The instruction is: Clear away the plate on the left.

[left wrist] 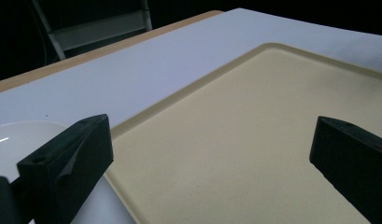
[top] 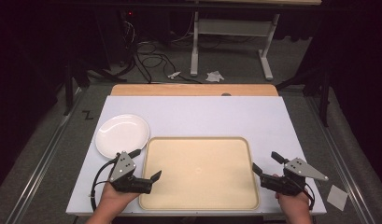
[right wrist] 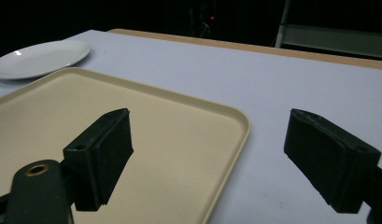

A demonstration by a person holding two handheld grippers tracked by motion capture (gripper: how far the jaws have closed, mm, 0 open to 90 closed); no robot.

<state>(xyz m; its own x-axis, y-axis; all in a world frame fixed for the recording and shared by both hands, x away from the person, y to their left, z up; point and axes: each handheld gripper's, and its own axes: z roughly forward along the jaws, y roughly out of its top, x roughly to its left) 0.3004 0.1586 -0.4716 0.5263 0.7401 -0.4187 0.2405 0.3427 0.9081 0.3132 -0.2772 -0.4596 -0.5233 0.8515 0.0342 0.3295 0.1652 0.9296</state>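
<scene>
A bare cream tray (top: pixel 199 140) lies at the front middle of the white table top (top: pixel 202 112). Left of it and slightly farther back sits a white plate (top: pixel 122 134) with nothing on it. My left gripper (top: pixel 146 164) hovers open over the tray's left rim, its jaws wide apart with nothing between them. My right gripper (top: pixel 266 162) stands open at the tray's right rim, also holding nothing. The left gripper view looks across the tray (left wrist: pixel 254 116) between its own gripper's (left wrist: pixel 209 158) jaws, with the plate (left wrist: pixel 20 137) at the lower left. The right gripper view shows its gripper (right wrist: pixel 216 154) straddling the tray's corner (right wrist: pixel 242 122), the plate (right wrist: pixel 39 56) far off.
A wooden strip (top: pixel 193 89) borders the table's far edge. Beyond it on the floor stand a white desk frame (top: pixel 194 42), cables (top: pixel 151 58) and crumpled paper (top: pixel 214 75). A paper scrap (top: pixel 337 196) lies on the floor at the right. Metal rails run along both sides.
</scene>
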